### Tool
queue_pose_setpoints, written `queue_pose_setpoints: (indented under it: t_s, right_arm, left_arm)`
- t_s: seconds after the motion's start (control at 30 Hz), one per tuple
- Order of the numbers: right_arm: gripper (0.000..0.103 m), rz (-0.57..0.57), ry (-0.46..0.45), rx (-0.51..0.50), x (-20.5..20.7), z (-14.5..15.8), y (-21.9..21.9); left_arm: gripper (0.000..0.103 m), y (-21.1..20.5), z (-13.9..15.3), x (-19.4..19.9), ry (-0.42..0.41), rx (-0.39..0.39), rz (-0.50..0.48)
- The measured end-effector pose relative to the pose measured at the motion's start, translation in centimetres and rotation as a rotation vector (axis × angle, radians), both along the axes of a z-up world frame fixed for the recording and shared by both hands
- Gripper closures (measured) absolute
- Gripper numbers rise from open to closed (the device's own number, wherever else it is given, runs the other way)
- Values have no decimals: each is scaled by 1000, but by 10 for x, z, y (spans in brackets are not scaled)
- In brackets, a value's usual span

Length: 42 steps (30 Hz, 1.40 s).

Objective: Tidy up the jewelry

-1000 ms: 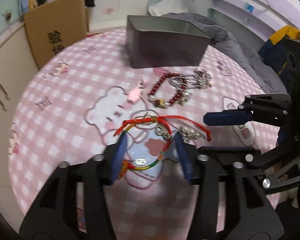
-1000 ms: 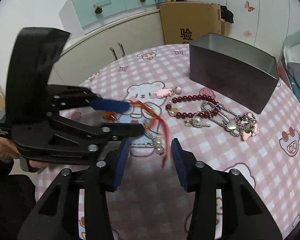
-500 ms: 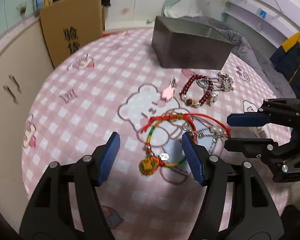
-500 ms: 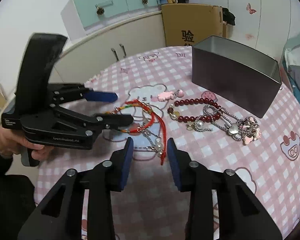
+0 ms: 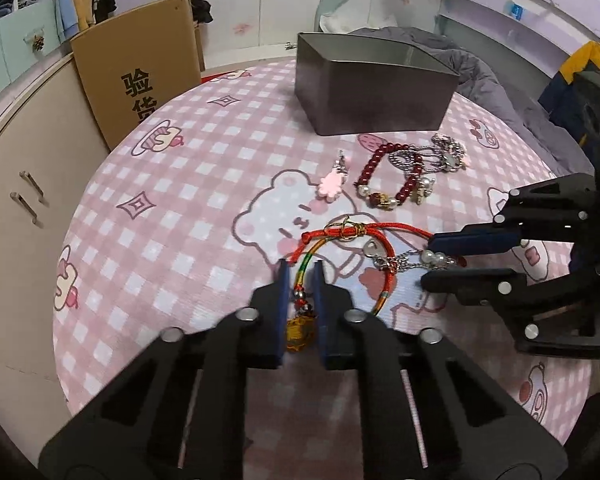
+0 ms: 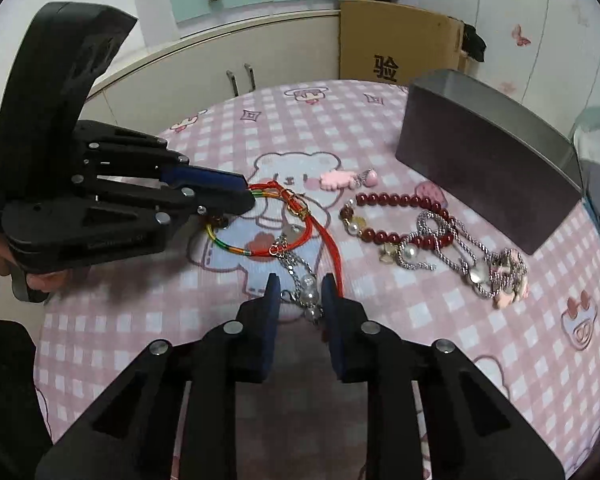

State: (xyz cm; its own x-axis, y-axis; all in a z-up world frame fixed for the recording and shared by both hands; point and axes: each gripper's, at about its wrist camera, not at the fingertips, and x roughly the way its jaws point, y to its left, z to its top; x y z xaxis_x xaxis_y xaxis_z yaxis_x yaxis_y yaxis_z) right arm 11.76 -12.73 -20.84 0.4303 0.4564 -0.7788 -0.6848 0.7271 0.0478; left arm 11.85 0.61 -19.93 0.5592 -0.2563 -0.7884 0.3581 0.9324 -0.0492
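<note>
My left gripper [image 5: 299,272] is shut on the rainbow cord bracelet [image 5: 384,296], whose amber charm [image 5: 300,330] hangs between the fingers. A red cord bracelet [image 5: 364,228] is tangled with it on the pink checked cloth. From the right wrist view, the left gripper [image 6: 247,193] pinches that cord at the left. My right gripper [image 6: 300,292] straddles the pearl chain [image 6: 308,284], its jaws closing with a gap still showing beside the pearls. The right gripper [image 5: 428,260] reaches in from the right.
A grey metal tin [image 5: 372,96] stands open at the back of the table. In front of it lie a dark red bead bracelet [image 5: 374,164], a silver chain necklace [image 5: 444,156] and a pink charm [image 5: 332,186]. A cardboard box [image 5: 140,64] leans at the back left.
My left gripper's jaws, wide apart earlier, have closed on the rainbow cord. My right gripper's jaws have narrowed around the pearl chain.
</note>
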Motion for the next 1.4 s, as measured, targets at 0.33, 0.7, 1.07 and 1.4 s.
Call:
queue_pose_setpoints:
  t_s: [0.33,0.7,1.07,1.4]
  right_arm:
    - [96,-85,-60,120,-17,43,-37]
    - [96,-189,-163,198,-3,99,-88]
    - [95,-196,-268,266,64,160,-88]
    - [53,-316,-81,226,134,117,-95]
  left_arm:
    - [98,16,42,-2,-47,-136,20]
    - [98,15,109,8,-188,-134,-23]
    - [98,-16,172,69,-298,-177,-70]
    - [82,-60,131,141,-136,-146,-98]
